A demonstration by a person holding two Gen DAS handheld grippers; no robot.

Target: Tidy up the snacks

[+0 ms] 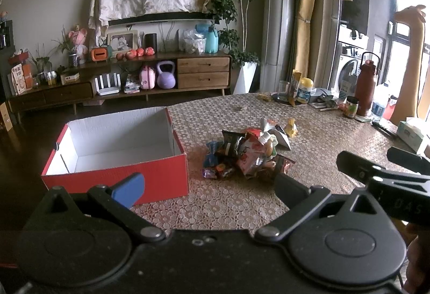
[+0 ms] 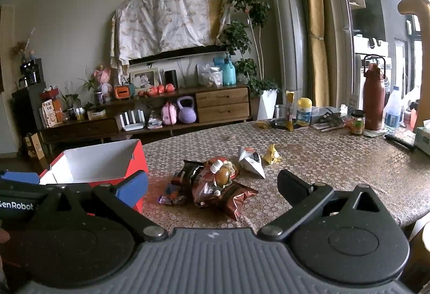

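Observation:
A heap of snack packets (image 1: 244,157) lies on the patterned table, with a spouted pouch on top. The same heap (image 2: 212,183) shows in the right wrist view, with a white packet (image 2: 250,159) and a small yellow packet (image 2: 272,154) just behind it. To the left of the heap stands a red box (image 1: 115,175) with a white, empty inside. My left gripper (image 1: 209,186) is open, hovering near the table's front edge with nothing between its fingers. My right gripper (image 2: 212,189) is open too, just short of the heap. It also shows at the right of the left wrist view (image 1: 376,162).
At the table's far right stand a glass (image 1: 283,91), a yellow-lidded jar (image 1: 305,91), a small dark jar (image 1: 351,107), a brown flask (image 1: 365,87), a water bottle (image 2: 393,110) and a tissue box (image 1: 411,134). Beyond the table stand a TV cabinet (image 1: 188,73) and a giraffe figure (image 2: 422,52).

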